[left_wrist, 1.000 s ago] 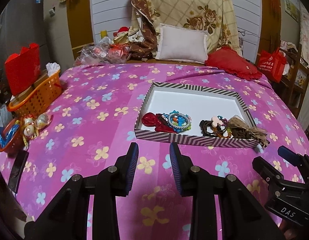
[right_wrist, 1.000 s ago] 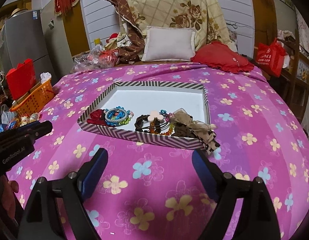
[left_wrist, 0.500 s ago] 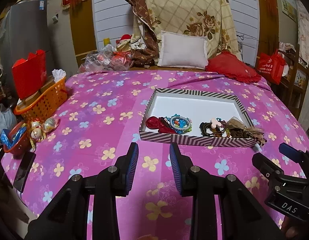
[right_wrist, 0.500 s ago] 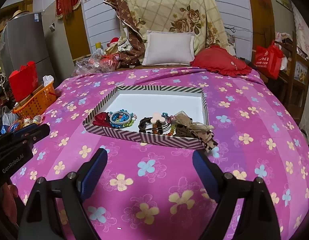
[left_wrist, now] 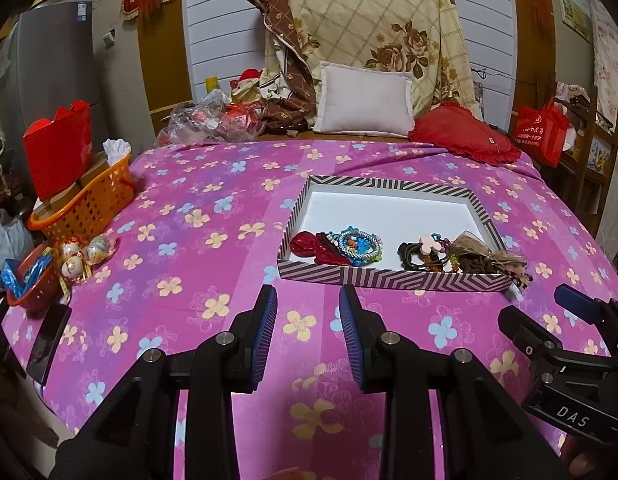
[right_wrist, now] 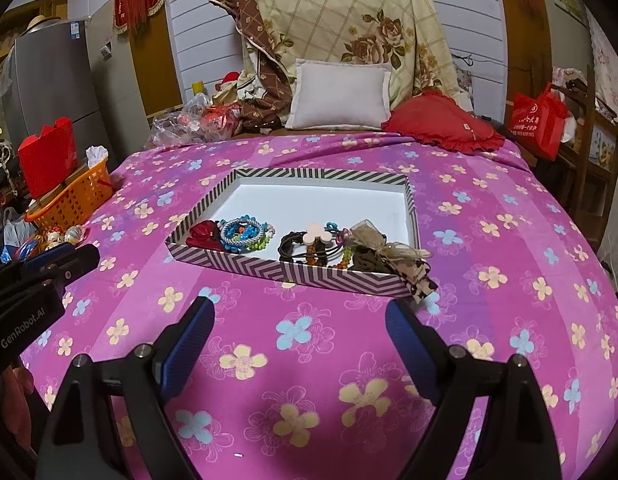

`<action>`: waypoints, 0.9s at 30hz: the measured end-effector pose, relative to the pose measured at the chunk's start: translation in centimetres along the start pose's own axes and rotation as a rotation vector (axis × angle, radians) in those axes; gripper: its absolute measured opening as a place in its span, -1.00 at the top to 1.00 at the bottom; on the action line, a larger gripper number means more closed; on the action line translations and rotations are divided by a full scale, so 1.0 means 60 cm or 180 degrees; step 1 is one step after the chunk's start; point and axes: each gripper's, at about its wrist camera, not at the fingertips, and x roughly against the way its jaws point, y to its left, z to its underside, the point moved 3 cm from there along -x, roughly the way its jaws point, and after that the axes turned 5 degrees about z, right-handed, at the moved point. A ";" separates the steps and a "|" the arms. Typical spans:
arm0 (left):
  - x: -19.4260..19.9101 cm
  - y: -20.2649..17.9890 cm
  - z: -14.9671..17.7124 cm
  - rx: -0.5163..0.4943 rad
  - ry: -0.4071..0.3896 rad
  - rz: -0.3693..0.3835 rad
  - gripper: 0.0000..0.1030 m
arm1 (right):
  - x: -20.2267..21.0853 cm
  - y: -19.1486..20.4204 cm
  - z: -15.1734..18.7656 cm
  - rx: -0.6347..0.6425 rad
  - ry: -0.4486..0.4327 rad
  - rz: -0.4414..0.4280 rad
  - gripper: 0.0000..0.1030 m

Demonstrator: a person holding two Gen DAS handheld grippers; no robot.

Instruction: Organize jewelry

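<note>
A striped shallow box (left_wrist: 389, 279) (right_wrist: 293, 270) lies on the pink flowered cloth. Inside along its near wall lie a red scrunchie (left_wrist: 309, 245) (right_wrist: 203, 233), blue beaded bracelets (left_wrist: 359, 245) (right_wrist: 245, 234), dark hair ties with a pale flower clip (left_wrist: 423, 252) (right_wrist: 313, 240), and a brown bow (left_wrist: 485, 258) (right_wrist: 385, 254) hanging over the right corner. My left gripper (left_wrist: 308, 312) is open a narrow gap and empty, short of the box. My right gripper (right_wrist: 299, 320) is wide open and empty, short of the box; it also shows in the left wrist view (left_wrist: 565, 336).
An orange basket (left_wrist: 89, 204) with a red bag (left_wrist: 59, 148), a red bowl (left_wrist: 27, 280) and wrapped eggs (left_wrist: 85, 256) sit at the left edge. A dark phone (left_wrist: 49, 340) lies near the left front edge. Pillows (left_wrist: 365, 100) stand behind.
Both grippers have drawn back and risen a little, so the box looks farther away. Jaw openings are unchanged and the jewelry has not moved.
</note>
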 end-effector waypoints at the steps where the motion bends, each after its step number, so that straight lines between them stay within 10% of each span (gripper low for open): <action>1: 0.000 0.000 0.000 -0.0003 -0.0002 -0.0005 0.58 | 0.000 0.000 0.000 0.0000 0.0005 -0.0002 -0.75; 27: -0.010 0.001 0.006 0.0019 0.0047 0.0009 0.58 | -0.013 0.000 0.003 0.0049 0.0063 -0.0019 -0.75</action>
